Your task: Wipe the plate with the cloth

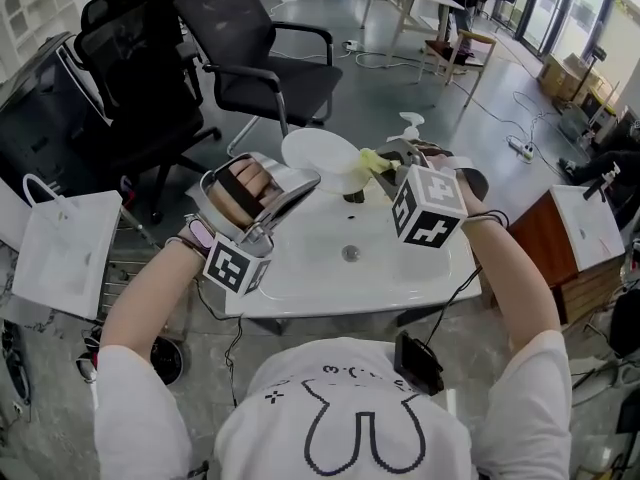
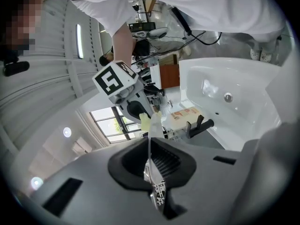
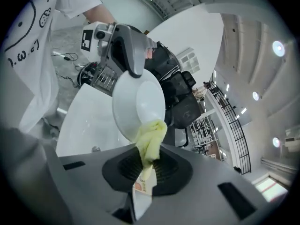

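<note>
I have the plate pinched by its rim in my left gripper. The jaws are closed right down on the thin white edge, so the plate stands on edge in the air above the sink. What looks like its hollow face is turned toward my other hand. Holding it by the edge leaves nearly the whole face free to rub. Having it over the sink means, I judge, that anything wiped off would drop into the basin.

My right gripper is clamped on the yellow cloth. A bunched end sticks out past the jaws, and the cloth's label hangs back between them. That loose end touches the plate at its lower rim, on the side opposite the left gripper's hold. Gripping the cloth low down lets the soft wad meet the plate, not the hard jaws.

The wipe looks to be at the rim, with most of the face not yet covered. Next the cloth needs drawing across the face while the left side holds firm. Pushing hard could twist the plate in such a narrow grip.
</note>
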`<state>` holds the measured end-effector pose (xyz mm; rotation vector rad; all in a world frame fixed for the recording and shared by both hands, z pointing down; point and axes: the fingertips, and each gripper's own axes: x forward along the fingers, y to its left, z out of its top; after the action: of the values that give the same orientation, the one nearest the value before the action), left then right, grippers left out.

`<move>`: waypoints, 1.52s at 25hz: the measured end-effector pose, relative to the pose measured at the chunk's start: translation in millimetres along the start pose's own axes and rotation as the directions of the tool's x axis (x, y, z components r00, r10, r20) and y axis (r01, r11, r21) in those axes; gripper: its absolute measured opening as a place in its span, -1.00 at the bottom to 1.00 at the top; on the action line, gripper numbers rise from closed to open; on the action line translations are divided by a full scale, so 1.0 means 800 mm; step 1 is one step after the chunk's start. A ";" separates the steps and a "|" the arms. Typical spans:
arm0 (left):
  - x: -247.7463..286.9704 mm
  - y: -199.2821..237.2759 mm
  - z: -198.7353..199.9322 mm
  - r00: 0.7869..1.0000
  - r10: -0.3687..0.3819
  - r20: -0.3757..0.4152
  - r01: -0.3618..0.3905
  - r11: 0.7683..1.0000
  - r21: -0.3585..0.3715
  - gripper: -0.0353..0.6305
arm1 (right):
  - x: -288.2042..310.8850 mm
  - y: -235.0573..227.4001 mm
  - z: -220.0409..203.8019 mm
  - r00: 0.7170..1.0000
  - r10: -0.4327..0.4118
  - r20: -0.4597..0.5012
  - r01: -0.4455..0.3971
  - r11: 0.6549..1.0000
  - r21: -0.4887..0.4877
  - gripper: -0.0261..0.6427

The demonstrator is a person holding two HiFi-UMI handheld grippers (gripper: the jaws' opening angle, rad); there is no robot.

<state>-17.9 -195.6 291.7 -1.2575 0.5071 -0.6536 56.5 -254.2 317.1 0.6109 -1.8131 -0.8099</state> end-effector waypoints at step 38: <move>-0.015 0.004 0.032 0.998 0.051 0.038 -0.052 0.997 0.050 -0.83 | -0.040 0.016 0.066 0.991 0.016 0.136 -0.036 0.988 0.149 -0.78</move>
<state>-8.8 -168.7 294.5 -1.2022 0.4880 -0.5958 18.4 -209.7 294.3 0.6413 -2.0151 -0.7151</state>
